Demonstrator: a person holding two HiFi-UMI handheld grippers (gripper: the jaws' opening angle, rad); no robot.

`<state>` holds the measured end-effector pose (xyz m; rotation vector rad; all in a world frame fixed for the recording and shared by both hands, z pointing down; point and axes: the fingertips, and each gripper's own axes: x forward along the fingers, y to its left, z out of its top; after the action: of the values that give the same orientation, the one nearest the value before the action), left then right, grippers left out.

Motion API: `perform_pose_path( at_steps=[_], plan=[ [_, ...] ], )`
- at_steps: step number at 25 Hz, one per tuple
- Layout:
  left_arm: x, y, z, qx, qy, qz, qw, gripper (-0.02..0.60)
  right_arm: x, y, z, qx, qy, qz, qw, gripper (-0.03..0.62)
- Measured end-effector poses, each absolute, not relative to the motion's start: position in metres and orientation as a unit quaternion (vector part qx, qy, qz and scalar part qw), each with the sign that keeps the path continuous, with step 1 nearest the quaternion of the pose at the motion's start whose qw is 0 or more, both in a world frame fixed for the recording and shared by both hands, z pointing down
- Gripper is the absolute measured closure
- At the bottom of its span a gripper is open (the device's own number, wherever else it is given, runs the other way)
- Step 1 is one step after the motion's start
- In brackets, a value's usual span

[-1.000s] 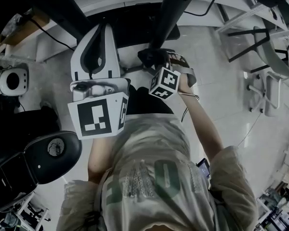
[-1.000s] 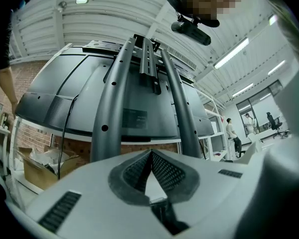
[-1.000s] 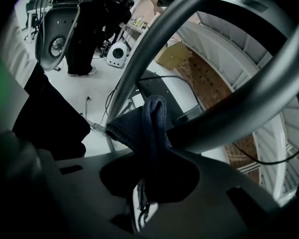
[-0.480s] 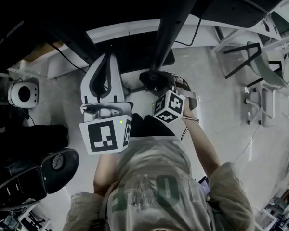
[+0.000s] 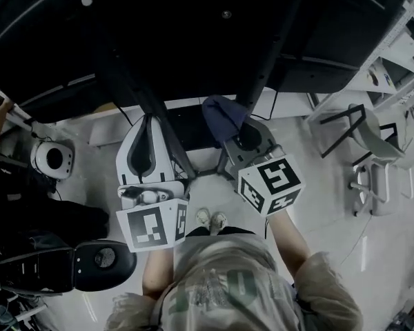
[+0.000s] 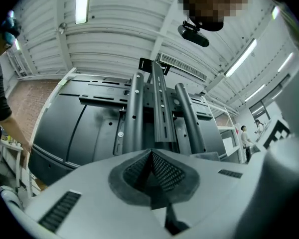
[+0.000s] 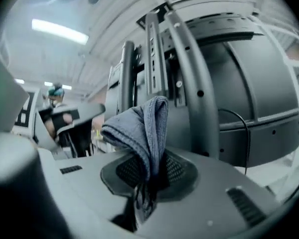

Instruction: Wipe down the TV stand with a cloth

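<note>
1. While the person faces the stand (image 5: 265, 61), the head view shows the right gripper (image 5: 229, 131) holding the cloth (image 5: 217, 112) up near a dark post, with the left gripper (image 5: 145, 126) pointing up beside it.
2. Left gripper view: the jaws are closed on nothing, and the stand's posts are straight ahead, apart from them.
3. Right gripper view: the jaws clamp the cloth, which droops in front of the posts; contact is unclear. No wiped patch shows, so I judge most of the wiping remains.
</note>
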<state>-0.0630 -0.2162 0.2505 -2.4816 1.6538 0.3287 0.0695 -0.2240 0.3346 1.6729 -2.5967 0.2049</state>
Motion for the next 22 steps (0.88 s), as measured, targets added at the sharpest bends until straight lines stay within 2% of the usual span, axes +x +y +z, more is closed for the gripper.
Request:
perform_pose_path(
  at_steps=[5, 13, 19, 22],
  plan=[
    [-0.082, -0.206, 0.242, -0.812, 0.566, 0.116, 0.082, 0.565, 0.053, -0.211, 0.298, 0.520, -0.844, 0.102, -0.081, 0.531],
    [-0.103, -0.193, 0.223, -0.793, 0.588, 0.120, 0.104, 0.566, 0.038, -0.199, 0.257, 0.495, -0.858, 0.079, -0.113, 0.531],
    [-0.112, -0.193, 0.211, -0.787, 0.594, 0.119, 0.118, 0.565, 0.017, -0.208, 0.170, 0.518, -0.844, -0.122, -0.070, 0.531],
    [-0.112, -0.191, 0.205, -0.787, 0.593, 0.122, 0.123, 0.565, 0.007, -0.212, 0.098, 0.550, -0.792, -0.263, -0.013, 0.531]
  ],
)
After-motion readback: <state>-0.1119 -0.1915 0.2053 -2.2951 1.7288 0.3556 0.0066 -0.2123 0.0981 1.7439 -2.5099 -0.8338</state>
